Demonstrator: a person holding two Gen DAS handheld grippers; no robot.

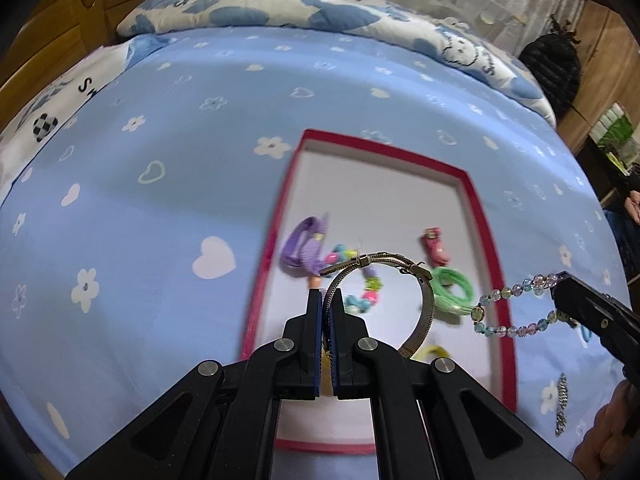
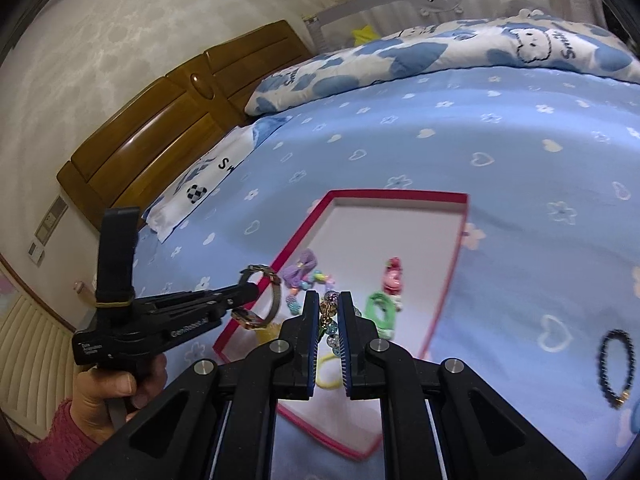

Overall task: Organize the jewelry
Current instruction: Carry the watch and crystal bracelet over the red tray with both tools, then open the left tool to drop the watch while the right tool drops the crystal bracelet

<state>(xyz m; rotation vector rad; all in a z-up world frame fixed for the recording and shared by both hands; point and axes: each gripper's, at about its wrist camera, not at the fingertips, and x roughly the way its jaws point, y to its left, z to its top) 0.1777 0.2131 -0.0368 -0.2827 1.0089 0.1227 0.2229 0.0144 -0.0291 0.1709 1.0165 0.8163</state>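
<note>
Black fingers of the left gripper (image 1: 327, 300) are clamped on the mesh band of a metal watch (image 1: 384, 280), which loops up and to the right over the near part of a red-rimmed box (image 1: 486, 240). Just beside it, the right gripper (image 2: 328, 306) is pinched together on a string of clear, pastel beads (image 1: 516, 308); that beaded bracelet hangs between its fingers above the box's right rim. Inside the box, on its white floor, lie a purple hair bow (image 1: 304, 244), a colourful bead bracelet (image 1: 356, 280), a pink clip (image 1: 435, 246), a green hair tie (image 1: 454, 288) and a yellow hair tie (image 2: 332, 370), all crowded at the near end and partly hidden behind the watch. Outside the box, on the bed, a dark bead bracelet (image 2: 618, 368) lies well apart to the right, and a small metal chain (image 1: 562, 404) lies near the box's right side. A hand (image 2: 116, 388) in a pink sleeve holds the left gripper's handle. The bed (image 1: 160, 200) wears a light blue sheet with white hearts and flowers; a blue and white quilt (image 1: 260, 8) is bunched at the far side, with a wooden headboard (image 2: 160, 132) against a pale wall.
</note>
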